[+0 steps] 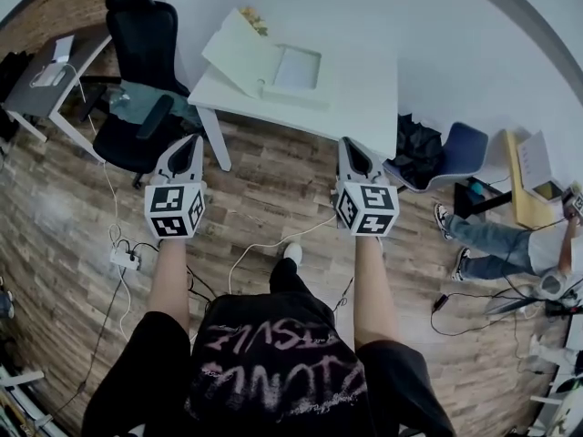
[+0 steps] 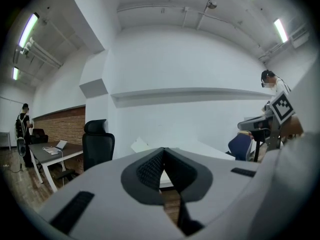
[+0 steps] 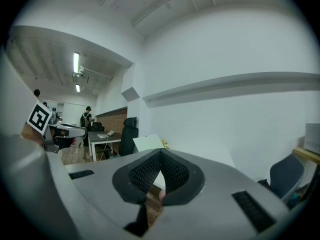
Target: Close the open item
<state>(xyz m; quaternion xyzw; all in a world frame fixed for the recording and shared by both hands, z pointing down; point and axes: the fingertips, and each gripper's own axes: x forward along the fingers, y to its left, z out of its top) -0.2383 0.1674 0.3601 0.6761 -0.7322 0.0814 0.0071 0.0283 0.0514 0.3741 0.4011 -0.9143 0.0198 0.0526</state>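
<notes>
Box [image 1: 266,62], flat and pale, lies on the white table [image 1: 364,98] near its left end. Its lid [image 1: 230,48] is raised and tilted back to the left, so the shallow inside is open to view. No print or label can be read on it. Something small and yellowish shows just behind the lid; I cannot tell what it is.

Both claws are held out over the wood floor [image 1: 273,198], short of the table and well apart from the box. The left claw [image 1: 191,140] is closed, its dark ribbed pads meeting at the tip with nothing between them. The right claw [image 1: 352,144] is the same, pads together and empty. Each carries one cube faced with black-and-white square markers, two cubes in all.

The person's black shirt [image 1: 273,362] bears pink lettering, seen upside down and too smeared to read.

There are two chairs: a black office chair [image 1: 141,35] left of the table and a blue chair [image 1: 463,148] to its right, with a black bag [image 1: 414,148] between the blue chair and the table. A second, darker desk [image 1: 50,76] at the far left holds one open laptop [image 1: 56,57]. One white power strip [image 1: 123,259] lies on the floor among several cables. A person in jeans [image 1: 496,244] sits on the floor at the right.
</notes>
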